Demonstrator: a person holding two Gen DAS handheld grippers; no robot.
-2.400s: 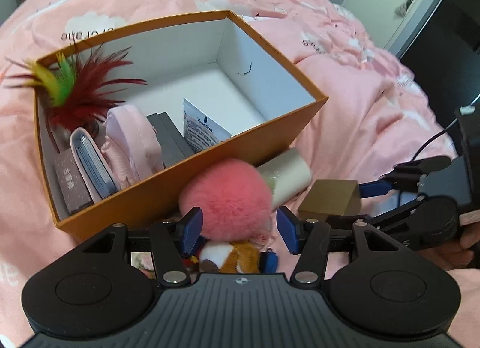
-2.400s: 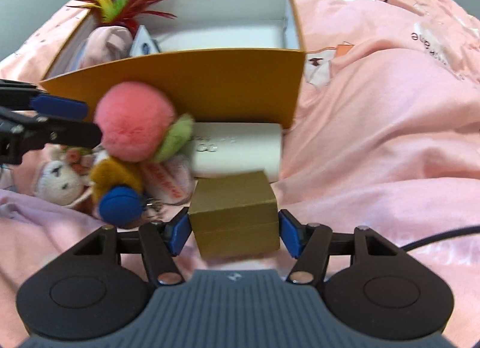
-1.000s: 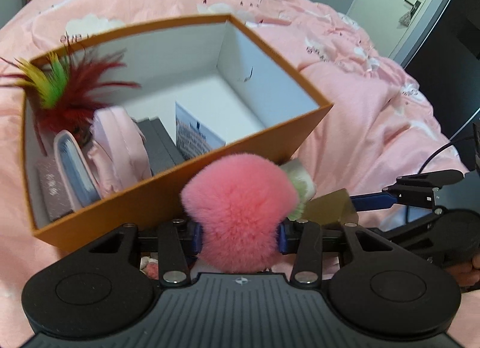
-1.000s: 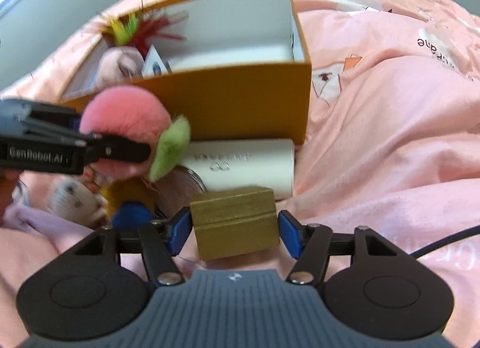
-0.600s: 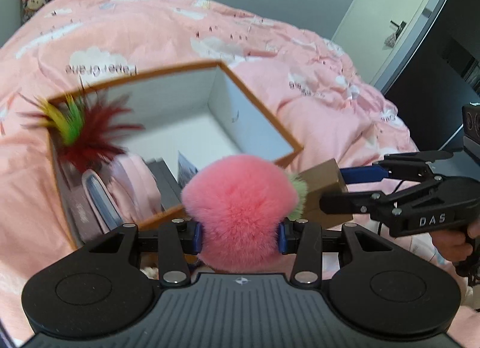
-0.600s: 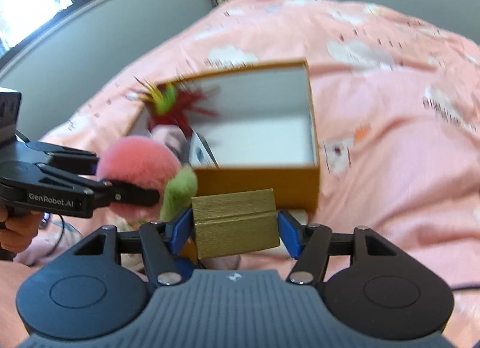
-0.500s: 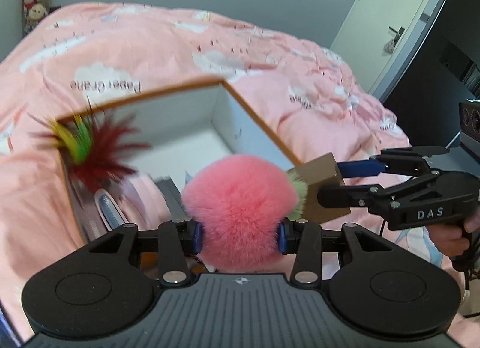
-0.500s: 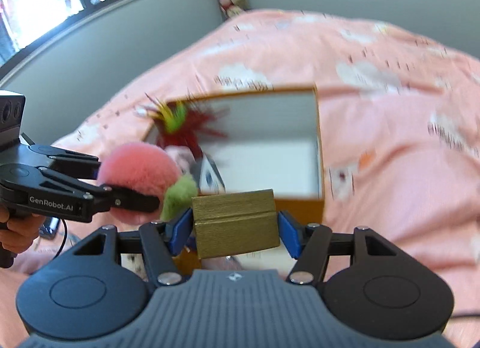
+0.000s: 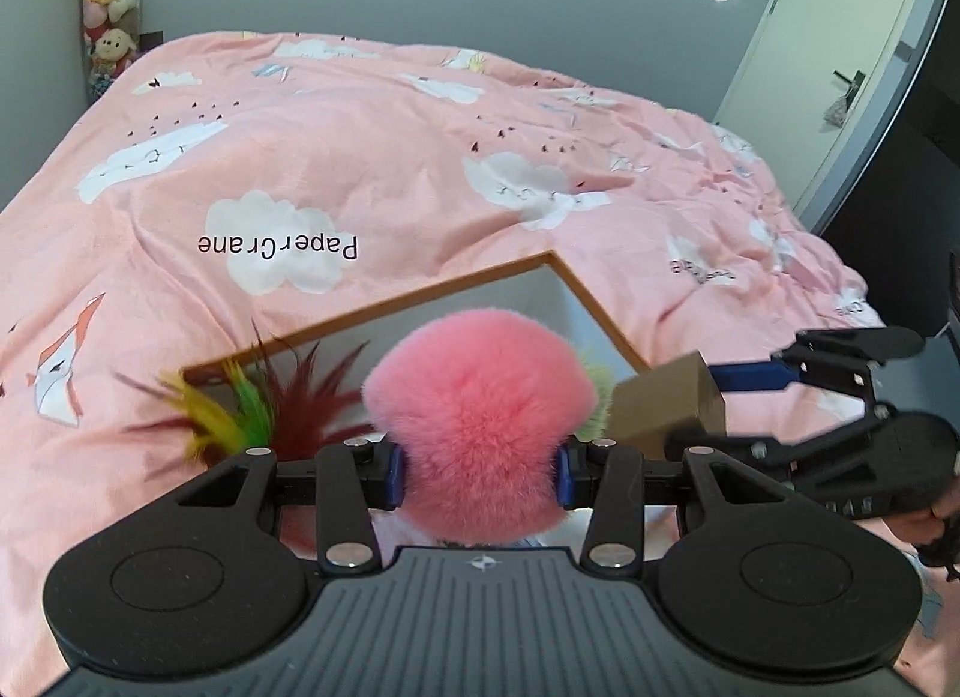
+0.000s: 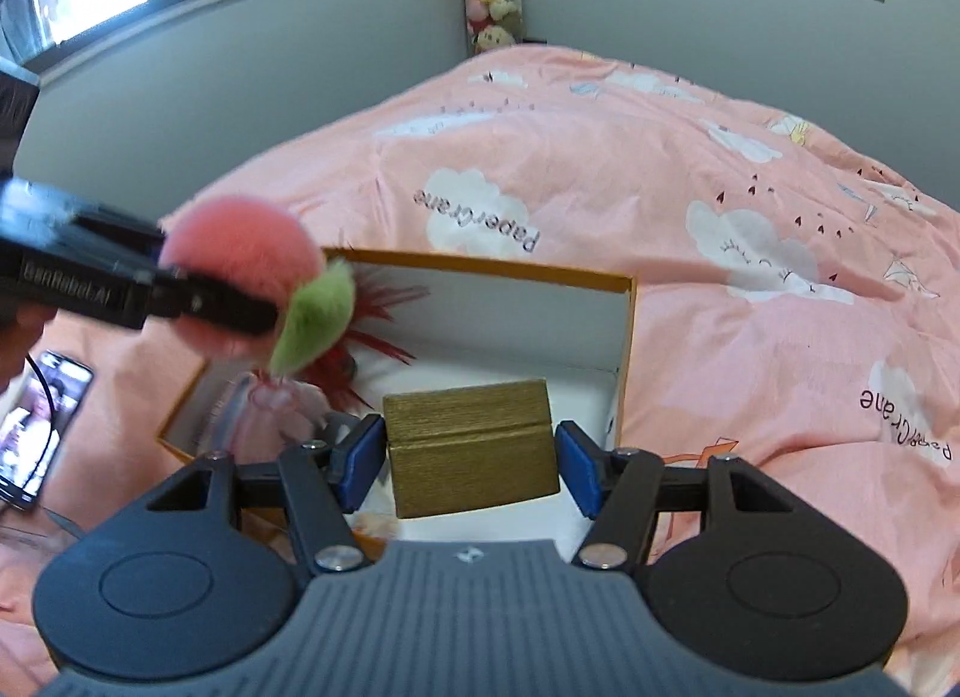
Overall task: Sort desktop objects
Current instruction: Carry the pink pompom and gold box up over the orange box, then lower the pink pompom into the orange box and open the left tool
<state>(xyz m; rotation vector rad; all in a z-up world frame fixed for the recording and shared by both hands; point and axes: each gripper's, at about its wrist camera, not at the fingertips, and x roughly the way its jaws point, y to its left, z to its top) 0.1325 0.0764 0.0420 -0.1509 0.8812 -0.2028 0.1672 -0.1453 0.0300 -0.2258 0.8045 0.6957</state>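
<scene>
The left gripper (image 9: 477,472) was clamped on a pink fur pom-pom (image 9: 480,421) with a green plush leaf (image 10: 315,316), its blue pads sunk into the fur on both sides. The right gripper (image 10: 468,466) was clamped on a small gold box (image 10: 471,445), a pad against each end. Both things hung in the air above an orange cardboard box (image 10: 624,337) with white inner walls, which sat open-topped on a pink duvet (image 9: 360,168) printed with clouds and paper cranes.

Seen from the right wrist, the box's far right corner and a stretch of its white floor lay bare beneath the gold box. The left end was crowded: a red, yellow and green feather toy (image 9: 240,409) stuck up past the rim there. Around the box the duvet lay open on the far and right sides.

The pom-pom covered most of the box interior in the left wrist view, and both camera bodies cut off the near rim. The left gripper was blurred in the right wrist view. A phone (image 10: 42,427) lay at the left edge, partly cut off.
</scene>
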